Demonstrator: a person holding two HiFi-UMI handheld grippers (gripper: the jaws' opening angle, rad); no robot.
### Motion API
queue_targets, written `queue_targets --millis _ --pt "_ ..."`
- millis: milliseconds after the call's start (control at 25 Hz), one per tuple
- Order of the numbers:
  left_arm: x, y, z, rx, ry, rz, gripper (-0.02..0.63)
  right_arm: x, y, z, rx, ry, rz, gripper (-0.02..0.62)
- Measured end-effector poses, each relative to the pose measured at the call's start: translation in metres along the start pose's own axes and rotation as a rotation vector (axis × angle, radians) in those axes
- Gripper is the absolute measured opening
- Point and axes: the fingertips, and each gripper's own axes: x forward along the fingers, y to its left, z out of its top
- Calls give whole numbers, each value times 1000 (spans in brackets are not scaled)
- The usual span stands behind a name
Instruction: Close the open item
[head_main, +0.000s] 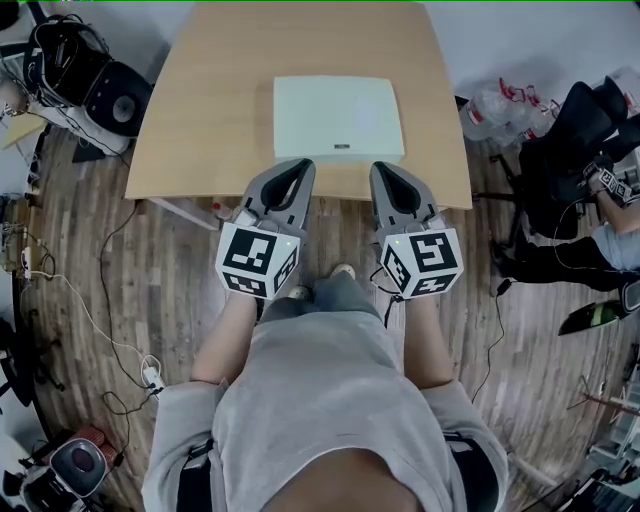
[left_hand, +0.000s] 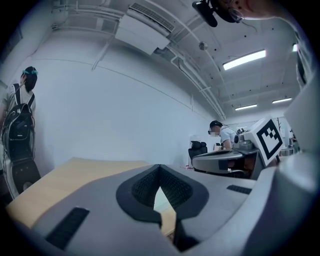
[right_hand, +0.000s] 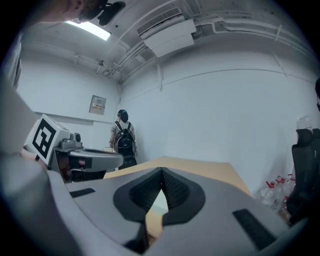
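A flat white laptop-like case (head_main: 338, 118) lies on the wooden table (head_main: 200, 120) near its front edge, its lid down flat. My left gripper (head_main: 291, 166) hovers at the case's front left corner and my right gripper (head_main: 384, 168) at its front right corner. Both are shut, with nothing between the jaws. In the left gripper view the jaws (left_hand: 159, 168) meet at the tips, and a sliver of the white case (left_hand: 162, 200) shows through the gap behind them. The right gripper view shows the same: tips (right_hand: 162, 172) together, white case (right_hand: 159, 202) beyond.
A black office chair (head_main: 570, 140) and a seated person (head_main: 600, 240) are at the right, with plastic bottles (head_main: 490, 105) beside the table. A speaker (head_main: 115, 100) and floor cables (head_main: 90, 310) lie to the left. A person with a backpack (right_hand: 122, 137) stands by the far wall.
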Motion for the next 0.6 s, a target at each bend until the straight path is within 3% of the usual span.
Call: queue_targets --millis 200,600 --pt "-12 -4 13 31 -31 10 12 -17 5 19 -17 -58 -8 9" --pt "-25 -40 31 4 -90 36 12 -67 -5 37 -28 -126 10 9"
